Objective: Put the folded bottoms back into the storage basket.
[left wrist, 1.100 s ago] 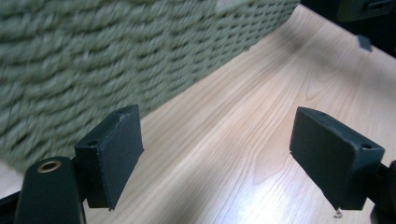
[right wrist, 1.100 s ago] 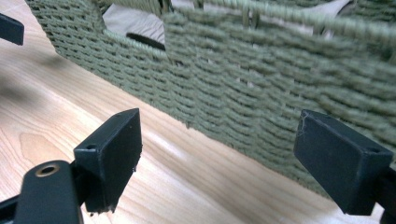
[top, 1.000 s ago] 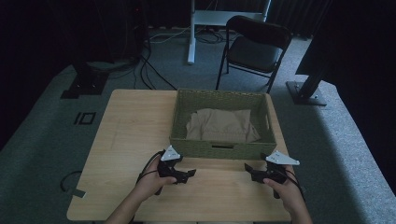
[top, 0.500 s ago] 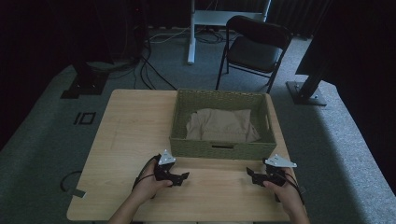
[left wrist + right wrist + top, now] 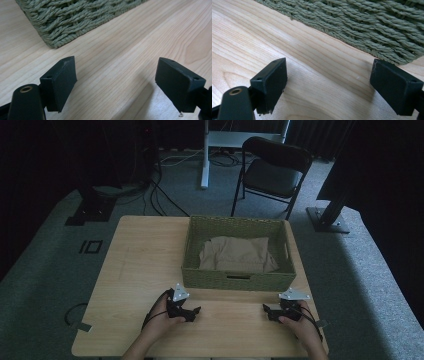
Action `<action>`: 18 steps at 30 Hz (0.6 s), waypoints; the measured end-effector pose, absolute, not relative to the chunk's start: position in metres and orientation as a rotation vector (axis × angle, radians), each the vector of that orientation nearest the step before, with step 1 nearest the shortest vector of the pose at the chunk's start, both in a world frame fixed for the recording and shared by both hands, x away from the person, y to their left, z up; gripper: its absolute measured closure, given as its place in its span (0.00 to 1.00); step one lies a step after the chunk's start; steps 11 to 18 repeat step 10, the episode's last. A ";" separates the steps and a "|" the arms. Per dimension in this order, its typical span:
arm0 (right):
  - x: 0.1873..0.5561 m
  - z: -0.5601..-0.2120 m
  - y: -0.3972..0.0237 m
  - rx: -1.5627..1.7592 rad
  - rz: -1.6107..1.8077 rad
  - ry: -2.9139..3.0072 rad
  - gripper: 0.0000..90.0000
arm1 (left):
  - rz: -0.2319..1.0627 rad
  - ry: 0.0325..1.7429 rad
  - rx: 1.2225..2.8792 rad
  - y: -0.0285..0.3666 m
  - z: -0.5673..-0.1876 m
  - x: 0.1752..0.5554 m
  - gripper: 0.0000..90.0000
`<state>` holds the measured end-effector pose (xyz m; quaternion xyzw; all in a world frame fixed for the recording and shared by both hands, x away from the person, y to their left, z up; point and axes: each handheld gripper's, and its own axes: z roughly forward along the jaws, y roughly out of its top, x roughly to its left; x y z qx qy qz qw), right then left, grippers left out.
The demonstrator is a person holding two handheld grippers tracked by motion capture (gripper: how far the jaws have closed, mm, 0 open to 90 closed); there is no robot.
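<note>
A green woven basket [image 5: 235,279] stands on the wooden table [image 5: 140,265] with a folded tan cloth [image 5: 236,254] lying inside it. My left gripper [image 5: 194,312] rests low on the table in front of the basket's left corner, jaws wide apart with nothing between them. In the left gripper view the left gripper [image 5: 116,82] faces bare wood, the basket [image 5: 75,20] corner just beyond. My right gripper [image 5: 266,311] sits near the front right of the table, also open and empty. In the right gripper view the right gripper [image 5: 329,85] points at the basket [image 5: 367,25] wall.
A black folding chair [image 5: 272,170] and a white desk leg [image 5: 205,155] stand on the carpet beyond the table. Cables and dark equipment bases [image 5: 90,210] lie at the far left, another base [image 5: 327,217] at the right. The table's left half is bare wood.
Both hands have drawn back a little toward the table's front edge and sunk lower onto it. The jaws of each gripper have stayed apart.
</note>
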<state>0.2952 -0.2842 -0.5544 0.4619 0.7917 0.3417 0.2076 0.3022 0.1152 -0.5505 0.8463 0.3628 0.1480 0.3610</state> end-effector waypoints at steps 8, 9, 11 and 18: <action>0.295 -0.555 -0.284 1.304 0.962 2.211 0.15 | 0.431 0.984 2.179 0.111 -0.551 0.299 0.18; 0.295 -0.555 -0.284 1.304 0.963 2.211 0.15 | 0.431 0.987 2.178 0.111 -0.551 0.299 0.17; 0.295 -0.555 -0.284 1.304 0.962 2.211 0.15 | 0.431 0.987 2.178 0.111 -0.551 0.299 0.17; 0.295 -0.555 -0.284 1.304 0.962 2.211 0.15 | 0.431 0.987 2.178 0.111 -0.551 0.299 0.17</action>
